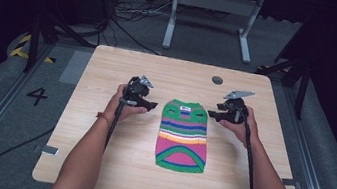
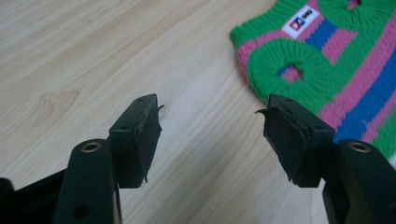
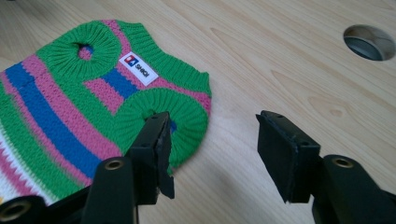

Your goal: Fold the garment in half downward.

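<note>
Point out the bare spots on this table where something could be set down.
Bare wood runs along the table's near edge below the sweater, across the far strip around the hole, and down both outer sides behind the hands. It is crowded mid-table: the left gripper and right gripper flank the sweater's top.

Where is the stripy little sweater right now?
In the high view, the sweater lies flat on the middle of the table, between the left gripper and the right gripper, touching neither.
</note>
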A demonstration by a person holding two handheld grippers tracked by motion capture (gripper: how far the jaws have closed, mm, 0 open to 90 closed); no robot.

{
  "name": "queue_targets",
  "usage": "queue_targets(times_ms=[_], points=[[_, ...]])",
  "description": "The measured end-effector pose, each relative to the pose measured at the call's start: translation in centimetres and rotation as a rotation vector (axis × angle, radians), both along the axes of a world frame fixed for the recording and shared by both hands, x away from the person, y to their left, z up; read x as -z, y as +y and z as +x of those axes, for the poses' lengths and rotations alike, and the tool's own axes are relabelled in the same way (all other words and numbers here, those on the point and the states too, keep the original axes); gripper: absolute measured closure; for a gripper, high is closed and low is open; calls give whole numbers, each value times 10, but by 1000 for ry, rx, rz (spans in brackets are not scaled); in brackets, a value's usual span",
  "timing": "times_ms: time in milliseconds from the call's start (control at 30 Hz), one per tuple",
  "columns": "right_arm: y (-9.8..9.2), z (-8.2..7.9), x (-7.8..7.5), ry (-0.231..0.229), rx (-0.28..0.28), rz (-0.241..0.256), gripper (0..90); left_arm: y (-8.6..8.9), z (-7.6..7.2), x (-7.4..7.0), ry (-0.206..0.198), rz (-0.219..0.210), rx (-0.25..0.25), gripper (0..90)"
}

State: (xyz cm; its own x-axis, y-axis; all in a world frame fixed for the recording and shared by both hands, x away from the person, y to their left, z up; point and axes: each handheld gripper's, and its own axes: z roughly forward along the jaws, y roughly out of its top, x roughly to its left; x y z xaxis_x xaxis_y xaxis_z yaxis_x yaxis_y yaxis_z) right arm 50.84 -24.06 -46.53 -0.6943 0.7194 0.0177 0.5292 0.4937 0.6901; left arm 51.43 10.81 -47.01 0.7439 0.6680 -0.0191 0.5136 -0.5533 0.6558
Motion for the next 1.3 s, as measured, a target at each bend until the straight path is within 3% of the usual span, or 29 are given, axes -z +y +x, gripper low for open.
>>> queue_targets(times_ms=[33,133,333,400,500,633,700,867,900,1000,1133,1300], points=[[2,2,1,-8,-2,1,503,-5,2,1,14,-8,-7,375],[9,9,4,1,-2,14,541,-16,5,1,7,-11,-10,392],[19,20,8,11,-15,-8,587,-32,16,1,9,-26,-17,443],[22,22,8,14,-9,4,587,-39,20,2,30,-4,-2,511],[27,24,12,14,-10,-21,584,-47,22,6,35,10,8,591],[33,27,18,26,-10,-41,593,-56,25,11,48,12,15,589],[34,30,21,36,-8,-34,597,-62,26,15,49,27,-7,589],[35,35,28,46,22,-23,595,-68,27,20,61,13,-15,582],[35,35,28,46,22,-23,595,-71,27,22,63,29,-13,582],[33,37,30,66,33,-16,599,-71,26,25,74,8,-34,578],[31,36,32,93,28,15,681,-70,26,25,86,-12,-21,603],[31,33,33,103,13,49,797,-74,26,23,95,7,19,762]])
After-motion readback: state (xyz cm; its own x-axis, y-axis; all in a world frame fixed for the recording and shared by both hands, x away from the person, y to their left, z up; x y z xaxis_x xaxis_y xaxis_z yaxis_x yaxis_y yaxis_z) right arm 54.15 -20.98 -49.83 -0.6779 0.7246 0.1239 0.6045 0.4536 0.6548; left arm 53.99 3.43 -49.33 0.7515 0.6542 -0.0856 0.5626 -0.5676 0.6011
